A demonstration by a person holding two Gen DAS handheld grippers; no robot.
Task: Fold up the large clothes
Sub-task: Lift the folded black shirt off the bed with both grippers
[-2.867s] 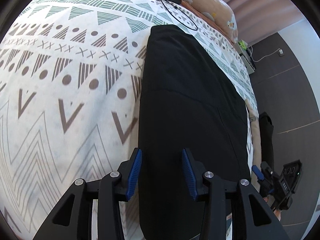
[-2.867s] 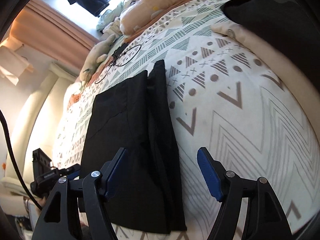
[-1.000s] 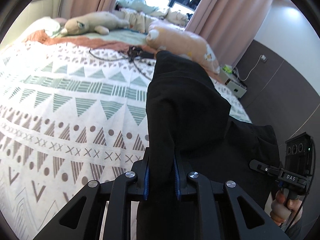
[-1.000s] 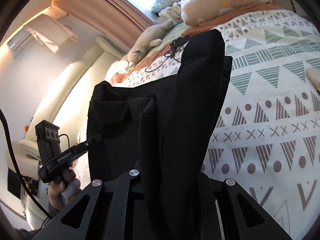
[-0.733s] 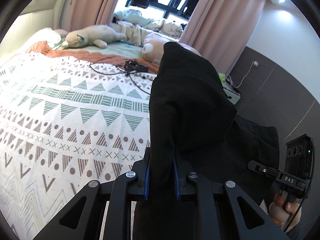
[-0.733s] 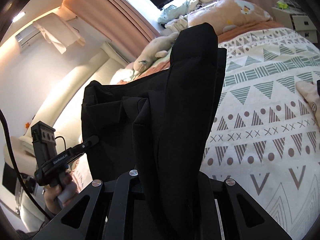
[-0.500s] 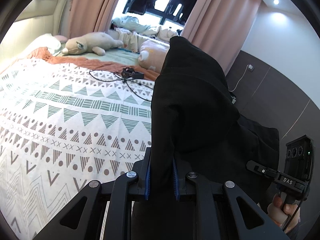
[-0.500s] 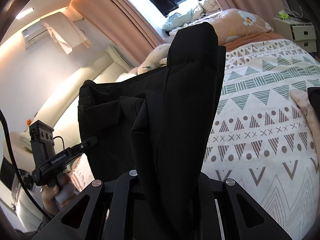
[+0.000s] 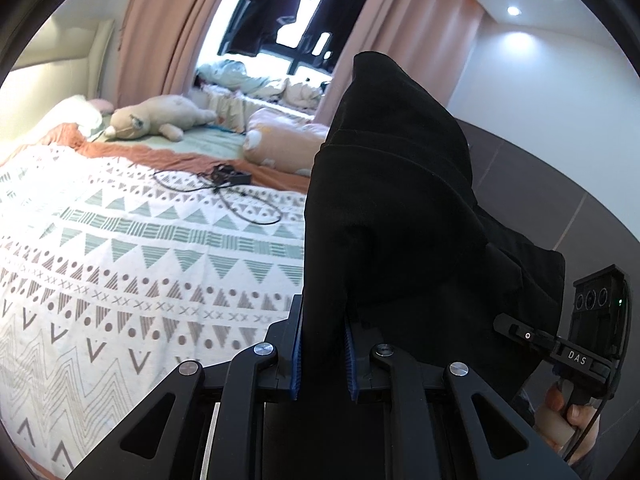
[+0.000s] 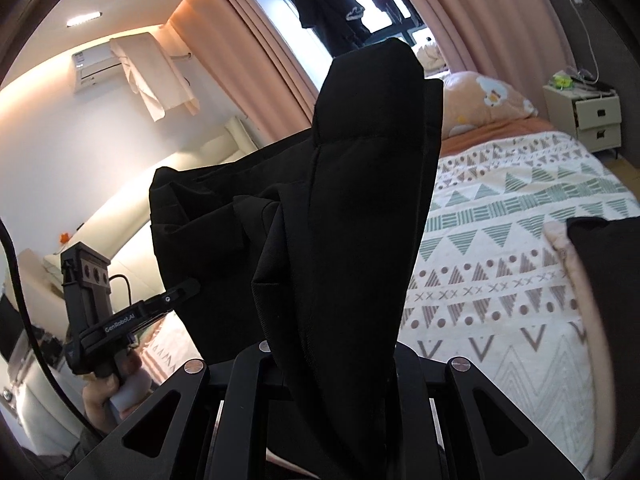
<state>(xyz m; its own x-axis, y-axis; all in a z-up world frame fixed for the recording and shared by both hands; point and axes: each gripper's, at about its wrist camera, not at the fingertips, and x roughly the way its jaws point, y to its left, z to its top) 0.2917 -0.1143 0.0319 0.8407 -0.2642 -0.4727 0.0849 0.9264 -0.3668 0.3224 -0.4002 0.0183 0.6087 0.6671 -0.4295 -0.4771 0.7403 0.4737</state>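
Note:
A large black garment (image 9: 392,208) hangs lifted in the air above the patterned bed (image 9: 120,264). My left gripper (image 9: 322,356) is shut on one edge of it, blue pads pressed to the cloth. My right gripper (image 10: 336,364) is shut on another edge of the same garment (image 10: 360,200); its pads are hidden by the cloth. The right gripper also shows at the right of the left wrist view (image 9: 560,344), and the left gripper at the left of the right wrist view (image 10: 132,312). The cloth stretches between them.
A black cable (image 9: 232,196) lies on the bedspread. Plush toys (image 9: 156,118) and a pillow (image 10: 492,100) lie at the head of the bed. A nightstand (image 10: 584,116) stands at right. A dark folded item (image 10: 608,280) lies on the bed's right side.
Both grippers closed on the black garment that lay flat on the bed and lifted it. Over the last second they have raised and tilted it further up.

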